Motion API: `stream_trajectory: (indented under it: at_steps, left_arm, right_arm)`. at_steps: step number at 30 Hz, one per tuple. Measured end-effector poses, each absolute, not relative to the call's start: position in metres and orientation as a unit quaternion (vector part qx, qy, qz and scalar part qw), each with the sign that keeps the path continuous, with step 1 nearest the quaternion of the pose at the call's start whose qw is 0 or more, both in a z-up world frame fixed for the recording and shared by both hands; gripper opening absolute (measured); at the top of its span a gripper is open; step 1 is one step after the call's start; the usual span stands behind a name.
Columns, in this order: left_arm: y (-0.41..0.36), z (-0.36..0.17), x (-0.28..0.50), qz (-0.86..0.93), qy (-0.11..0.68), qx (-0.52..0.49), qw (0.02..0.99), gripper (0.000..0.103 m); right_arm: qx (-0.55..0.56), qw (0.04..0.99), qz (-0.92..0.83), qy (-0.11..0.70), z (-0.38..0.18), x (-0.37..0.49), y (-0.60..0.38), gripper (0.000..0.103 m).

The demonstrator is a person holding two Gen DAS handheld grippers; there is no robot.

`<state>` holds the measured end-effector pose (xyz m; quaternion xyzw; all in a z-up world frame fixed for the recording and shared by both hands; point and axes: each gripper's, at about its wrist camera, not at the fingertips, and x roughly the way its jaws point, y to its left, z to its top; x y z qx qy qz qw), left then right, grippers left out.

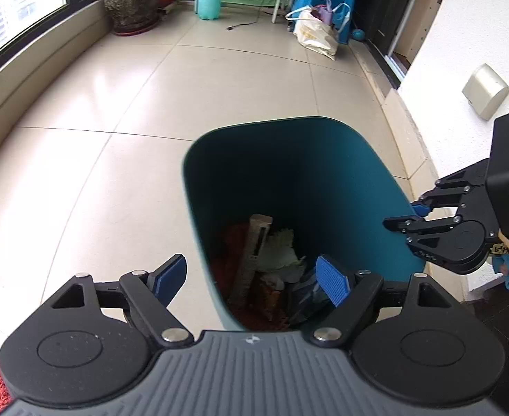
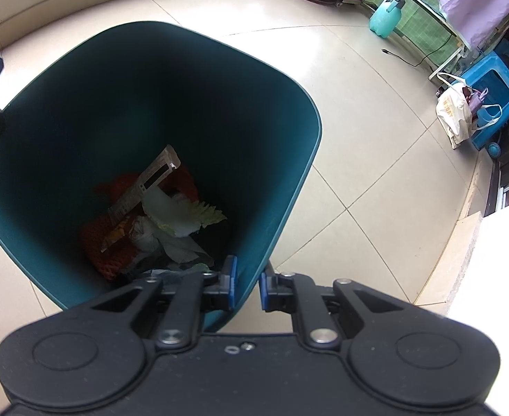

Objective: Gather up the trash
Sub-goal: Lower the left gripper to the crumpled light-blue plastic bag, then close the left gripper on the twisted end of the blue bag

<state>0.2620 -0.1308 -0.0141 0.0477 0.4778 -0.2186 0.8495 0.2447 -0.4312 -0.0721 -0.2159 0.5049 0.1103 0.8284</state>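
Here the left gripper (image 1: pixel 254 277) hovers spread wide and empty above the teal bin (image 1: pixel 219 159), while the right gripper (image 2: pixel 247 286) pinches the bin's rim.

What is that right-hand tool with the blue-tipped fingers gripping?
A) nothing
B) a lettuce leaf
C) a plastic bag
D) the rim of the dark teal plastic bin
D: the right gripper has its fingers closed on either side of the dark teal plastic bin wall at its rim.

Trash (image 2: pixel 157 215) lies in the bin (image 2: pixel 289 173).
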Motion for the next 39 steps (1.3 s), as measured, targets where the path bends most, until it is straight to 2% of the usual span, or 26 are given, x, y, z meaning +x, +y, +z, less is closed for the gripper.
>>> stream_trajectory:
  at_steps: [5,10,19,25,33,39]
  left_arm:
    - [-0.085,-0.027,0.267,-0.169,0.493,0.020,0.853,0.087]
    - [-0.032,-0.062,0.277,-0.079,0.517,-0.012,0.852,0.093]
    - [0.080,-0.166,0.290,0.044,0.598,-0.133,0.789,0.093]
    - [0.147,-0.225,0.305,0.119,0.627,-0.169,0.751,0.093]
    - [0.175,-0.294,0.293,0.180,0.671,-0.219,0.685,0.093]
    - [0.166,-0.317,0.291,0.170,0.678,-0.217,0.682,0.093]
  right_arm:
    - [-0.220,0.824,0.101,0.512,-0.074,0.248,-0.427,0.012]
    - [-0.224,0.821,0.096,0.516,-0.077,0.249,-0.424,0.013]
    - [-0.231,0.818,0.094,0.518,-0.079,0.248,-0.422,0.013]
    - [-0.239,0.817,0.094,0.516,-0.080,0.247,-0.418,0.014]
    - [-0.256,0.814,0.093,0.513,-0.083,0.245,-0.414,0.016]
    - [-0.260,0.813,0.094,0.512,-0.083,0.245,-0.415,0.016]
